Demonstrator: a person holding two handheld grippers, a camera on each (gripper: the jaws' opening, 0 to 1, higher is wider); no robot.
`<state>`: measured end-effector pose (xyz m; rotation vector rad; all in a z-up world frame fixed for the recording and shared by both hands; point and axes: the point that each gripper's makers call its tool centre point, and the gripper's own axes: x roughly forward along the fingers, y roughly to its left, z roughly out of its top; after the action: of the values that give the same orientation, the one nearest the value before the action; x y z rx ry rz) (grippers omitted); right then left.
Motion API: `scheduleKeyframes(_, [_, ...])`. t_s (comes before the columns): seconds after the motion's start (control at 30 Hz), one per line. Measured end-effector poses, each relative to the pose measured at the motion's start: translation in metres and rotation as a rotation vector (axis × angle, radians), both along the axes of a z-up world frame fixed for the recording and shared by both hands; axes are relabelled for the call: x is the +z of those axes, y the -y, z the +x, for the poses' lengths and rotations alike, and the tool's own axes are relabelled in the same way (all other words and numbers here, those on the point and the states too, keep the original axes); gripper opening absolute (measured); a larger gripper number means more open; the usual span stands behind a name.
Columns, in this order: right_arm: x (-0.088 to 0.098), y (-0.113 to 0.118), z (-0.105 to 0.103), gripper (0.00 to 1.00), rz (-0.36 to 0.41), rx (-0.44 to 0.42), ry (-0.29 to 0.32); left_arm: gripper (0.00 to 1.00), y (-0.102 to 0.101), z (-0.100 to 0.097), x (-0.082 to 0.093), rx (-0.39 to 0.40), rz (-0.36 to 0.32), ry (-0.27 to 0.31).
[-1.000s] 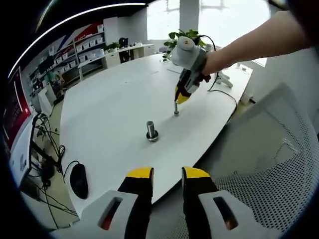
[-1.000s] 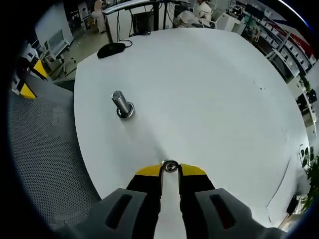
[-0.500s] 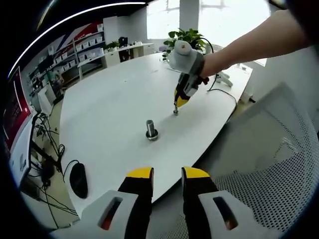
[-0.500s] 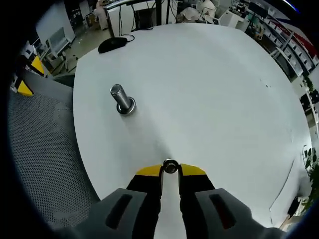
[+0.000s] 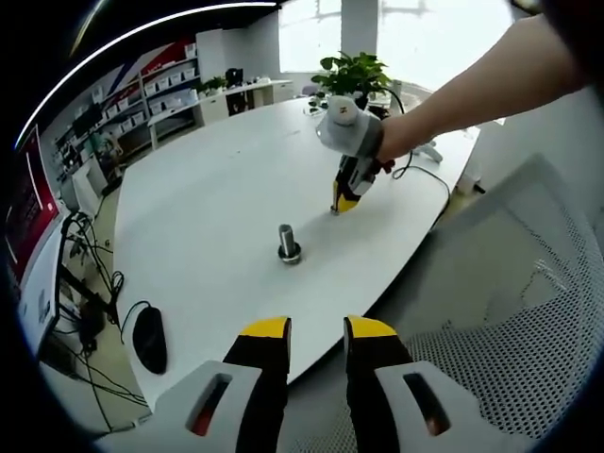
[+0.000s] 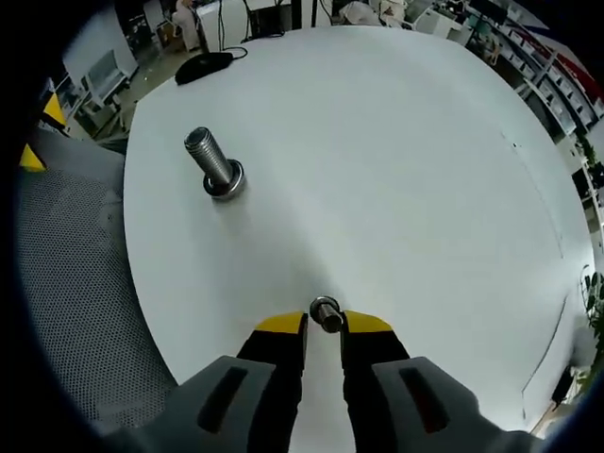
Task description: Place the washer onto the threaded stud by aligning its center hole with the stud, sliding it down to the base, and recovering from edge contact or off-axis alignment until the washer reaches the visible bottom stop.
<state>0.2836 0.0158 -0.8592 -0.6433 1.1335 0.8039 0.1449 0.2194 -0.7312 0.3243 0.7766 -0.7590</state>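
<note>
Washer (image 6: 326,312) pinched in right gripper (image 6: 324,324) above table (image 6: 396,160).
Stud (image 6: 214,165) upright, apart; left gripper (image 5: 317,327) parted, seemingly empty, off table edge.

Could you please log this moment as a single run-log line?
phase: washer pickup | right gripper: shut on washer above white table | stud: upright, bare, apart from washer | left gripper: open, empty, off table edge

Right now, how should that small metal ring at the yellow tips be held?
By its outer rim, pinched from two opposite sides, as the right hand-held gripper holds the washer: that leaves its center hole free for the upright threaded stud.
</note>
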Motion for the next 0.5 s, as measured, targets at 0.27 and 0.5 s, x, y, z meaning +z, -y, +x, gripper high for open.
scheduleKeyframes(0.27, [0.002, 0.003, -0.003, 0.2, 0.014, -0.034, 0.012, 0.2, -0.001, 0.001, 0.0, 0.004, 0.0, 0.002])
scheduleKeyframes(0.5, [0.012, 0.016, -0.015, 0.21, 0.016, -0.081, 0.025, 0.2, 0.0, 0.001, 0.002, 0.003, -0.008, 0.007])
